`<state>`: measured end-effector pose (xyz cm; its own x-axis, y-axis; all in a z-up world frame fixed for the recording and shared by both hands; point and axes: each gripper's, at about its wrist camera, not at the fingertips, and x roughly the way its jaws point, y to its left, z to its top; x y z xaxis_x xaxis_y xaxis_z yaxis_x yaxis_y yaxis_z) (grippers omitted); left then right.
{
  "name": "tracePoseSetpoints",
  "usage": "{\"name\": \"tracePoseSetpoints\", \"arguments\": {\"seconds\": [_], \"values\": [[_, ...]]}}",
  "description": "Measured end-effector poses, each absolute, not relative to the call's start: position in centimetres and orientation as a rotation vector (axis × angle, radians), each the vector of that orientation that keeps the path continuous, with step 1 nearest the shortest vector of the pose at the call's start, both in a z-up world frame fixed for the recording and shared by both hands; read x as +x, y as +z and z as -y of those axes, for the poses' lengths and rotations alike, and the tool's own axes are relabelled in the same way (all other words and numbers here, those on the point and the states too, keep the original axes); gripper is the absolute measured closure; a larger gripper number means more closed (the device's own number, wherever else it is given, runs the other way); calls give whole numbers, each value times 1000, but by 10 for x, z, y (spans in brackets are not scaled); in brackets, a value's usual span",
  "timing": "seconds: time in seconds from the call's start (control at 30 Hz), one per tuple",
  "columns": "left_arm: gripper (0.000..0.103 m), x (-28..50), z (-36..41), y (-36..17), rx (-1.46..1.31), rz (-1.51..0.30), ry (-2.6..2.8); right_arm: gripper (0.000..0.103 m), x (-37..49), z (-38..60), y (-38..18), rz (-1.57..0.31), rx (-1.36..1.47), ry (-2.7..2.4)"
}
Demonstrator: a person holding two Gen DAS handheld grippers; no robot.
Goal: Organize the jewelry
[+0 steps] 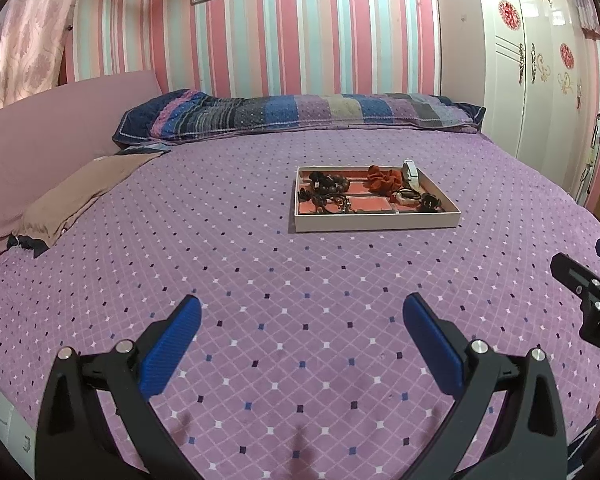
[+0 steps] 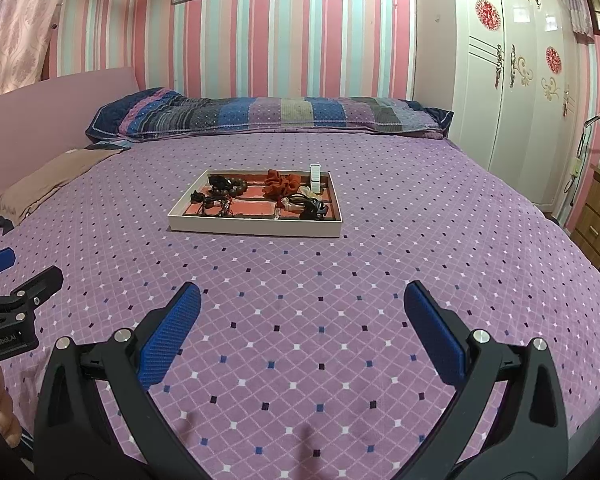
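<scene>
— Both grippers are spread wide and empty: left gripper (image 1: 302, 316) and right gripper (image 2: 302, 304) hover over the bedspread (image 1: 220, 280).

— And the jewelry?

— All in the tray (image 2: 256, 229), well ahead on the bed, its long side across our view.

— Which hand is nearer?

— Hard to say. It lies ahead-right of the left fingers (image 1: 172, 344), ahead-left of the right.

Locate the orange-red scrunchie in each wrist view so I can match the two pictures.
Left wrist: the scrunchie sits right of centre, in the tray's far row.
Right wrist: the scrunchie sits just left of centre, also in the tray's far row.
Shared landmark: the upright white piece just right of it.
</scene>
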<state>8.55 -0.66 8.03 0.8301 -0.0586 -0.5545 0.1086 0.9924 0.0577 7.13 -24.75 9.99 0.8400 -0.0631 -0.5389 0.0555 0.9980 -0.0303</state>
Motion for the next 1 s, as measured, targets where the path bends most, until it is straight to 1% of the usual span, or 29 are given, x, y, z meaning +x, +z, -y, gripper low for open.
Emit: {"name": "tracePoseSetpoints", "arguments": {"seconds": [1.0], "values": [[4,84,7,83,105,-569,-78,4,71,247,99,-564,-13,-65]]}}
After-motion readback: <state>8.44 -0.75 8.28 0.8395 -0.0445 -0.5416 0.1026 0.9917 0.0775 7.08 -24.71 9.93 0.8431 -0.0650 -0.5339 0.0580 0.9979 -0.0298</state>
